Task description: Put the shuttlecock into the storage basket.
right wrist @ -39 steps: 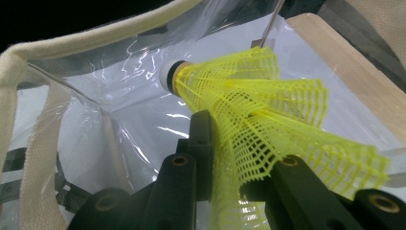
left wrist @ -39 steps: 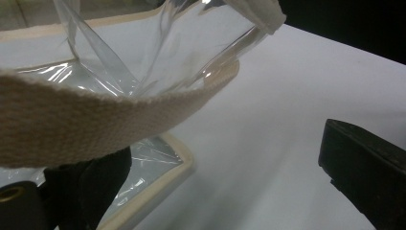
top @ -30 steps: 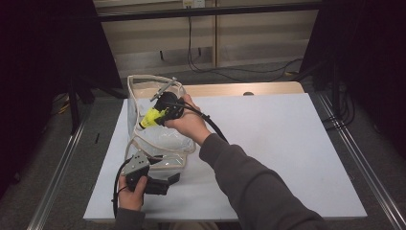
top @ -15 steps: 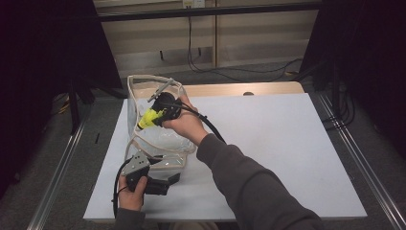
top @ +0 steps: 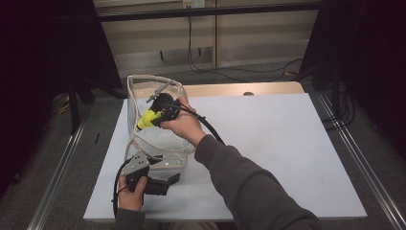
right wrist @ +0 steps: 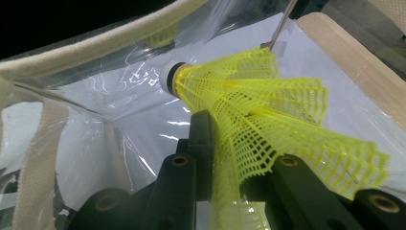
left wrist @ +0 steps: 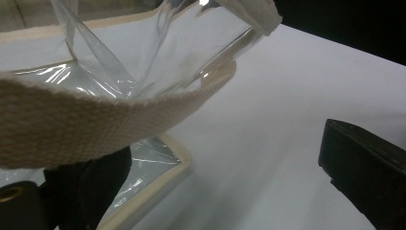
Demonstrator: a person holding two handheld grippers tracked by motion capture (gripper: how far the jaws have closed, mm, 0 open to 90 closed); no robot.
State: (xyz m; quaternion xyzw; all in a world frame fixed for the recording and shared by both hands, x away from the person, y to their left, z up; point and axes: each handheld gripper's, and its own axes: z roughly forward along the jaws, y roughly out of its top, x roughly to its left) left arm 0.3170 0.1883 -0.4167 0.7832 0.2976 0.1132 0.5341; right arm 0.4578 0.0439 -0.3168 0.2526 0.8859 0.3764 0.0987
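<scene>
A clear plastic bag [top: 167,143] with cream fabric trim stands open at the table's left. My right gripper [top: 152,115] is at the bag's mouth, shut on the netted skirt of a yellow shuttlecock [top: 146,118]. In the right gripper view the shuttlecock [right wrist: 249,96] points its white cork into the bag [right wrist: 95,96], pinched by my right gripper [right wrist: 230,139]. My left gripper [top: 168,170] rests at the bag's near bottom edge. In the left gripper view its jaws stand wide apart, and the bag's cream strap [left wrist: 95,124] lies across the left one.
The white table [top: 268,139] stretches to the right of the bag. A wooden board [top: 239,88] shows along the far edge. Metal rails run down both sides of the table, with cables on the floor behind.
</scene>
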